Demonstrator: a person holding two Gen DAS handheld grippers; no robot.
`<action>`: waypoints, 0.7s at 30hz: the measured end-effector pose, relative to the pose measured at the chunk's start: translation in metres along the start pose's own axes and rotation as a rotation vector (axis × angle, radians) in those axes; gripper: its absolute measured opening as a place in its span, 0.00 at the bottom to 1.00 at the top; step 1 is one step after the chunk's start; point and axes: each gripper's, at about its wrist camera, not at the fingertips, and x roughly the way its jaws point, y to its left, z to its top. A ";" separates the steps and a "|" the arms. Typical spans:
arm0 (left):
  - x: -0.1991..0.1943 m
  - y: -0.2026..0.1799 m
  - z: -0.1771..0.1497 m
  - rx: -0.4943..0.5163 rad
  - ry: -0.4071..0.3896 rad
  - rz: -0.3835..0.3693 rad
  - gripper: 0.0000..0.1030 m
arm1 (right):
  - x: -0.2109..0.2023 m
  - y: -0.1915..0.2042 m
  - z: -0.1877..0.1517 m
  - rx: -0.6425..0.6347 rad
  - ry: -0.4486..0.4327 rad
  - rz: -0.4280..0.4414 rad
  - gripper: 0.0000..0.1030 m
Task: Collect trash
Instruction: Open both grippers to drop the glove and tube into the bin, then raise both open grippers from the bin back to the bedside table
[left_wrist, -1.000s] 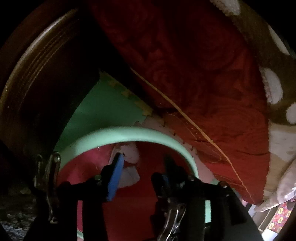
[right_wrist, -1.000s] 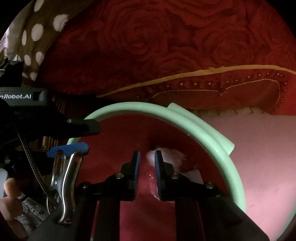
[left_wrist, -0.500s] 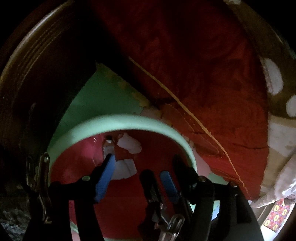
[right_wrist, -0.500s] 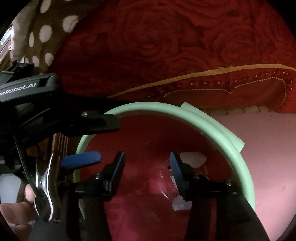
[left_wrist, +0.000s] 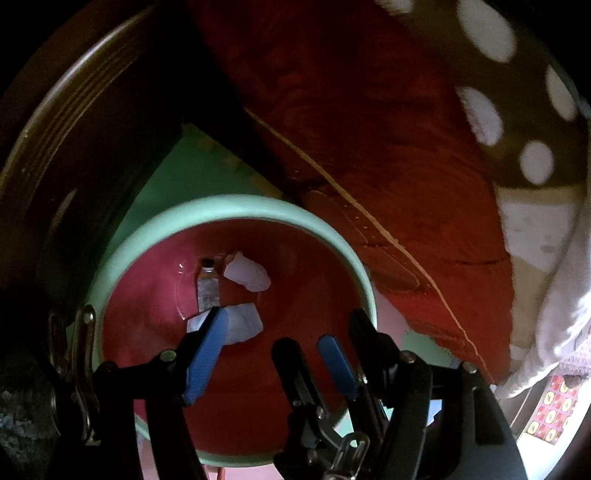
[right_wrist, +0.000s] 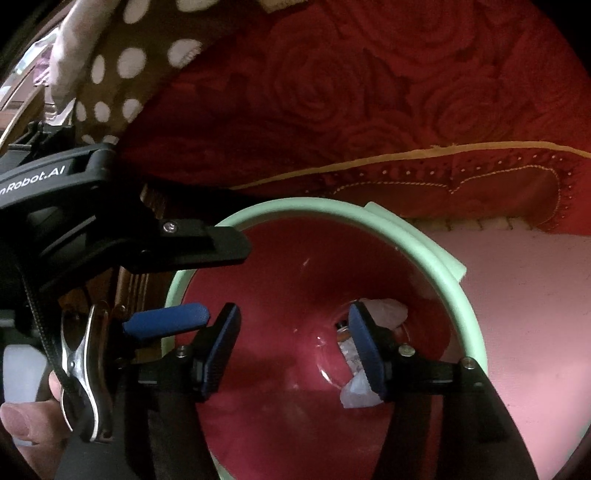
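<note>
Through the left wrist camera I look almost straight down into the bin (left_wrist: 236, 210), mint-green at the rim and red inside. At the bottom lie a small tube (left_wrist: 208, 286) with its long axis running twelve to six, cap at twelve, a crumpled white wad (left_wrist: 245, 274) just beside it at two o'clock, and a second white scrap (left_wrist: 240, 325) touching the tube's lower end. My left gripper (left_wrist: 284, 336) hangs over the bin mouth with its fingers apart and nothing between them. The trash sits toward eleven o'clock from that gap, partly behind the blue pad of the left-hand finger. Past the rim, a red bedspread (left_wrist: 369, 147) fills twelve to three.

Through the right wrist camera, my right gripper (right_wrist: 295, 343) also sits above the bin (right_wrist: 424, 251), its jaws opening and empty. The tube (right_wrist: 345, 339) and white scraps (right_wrist: 356, 393) lie at three o'clock from the gap, half hidden behind the right-hand finger. The left gripper's body enters from nine o'clock.

I judge this load delivered. Both hands are clear of it, the right slightly nearer, and I'd lift out for the next piece.
</note>
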 end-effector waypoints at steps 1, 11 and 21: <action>-0.001 0.000 -0.001 0.007 -0.002 -0.002 0.69 | -0.003 0.001 -0.002 -0.001 -0.006 0.000 0.60; -0.020 -0.012 -0.012 0.060 -0.036 -0.060 0.69 | -0.019 0.001 -0.001 -0.018 -0.049 -0.016 0.60; -0.067 -0.038 -0.028 0.170 -0.155 -0.104 0.68 | -0.054 0.013 0.006 -0.056 -0.107 -0.018 0.60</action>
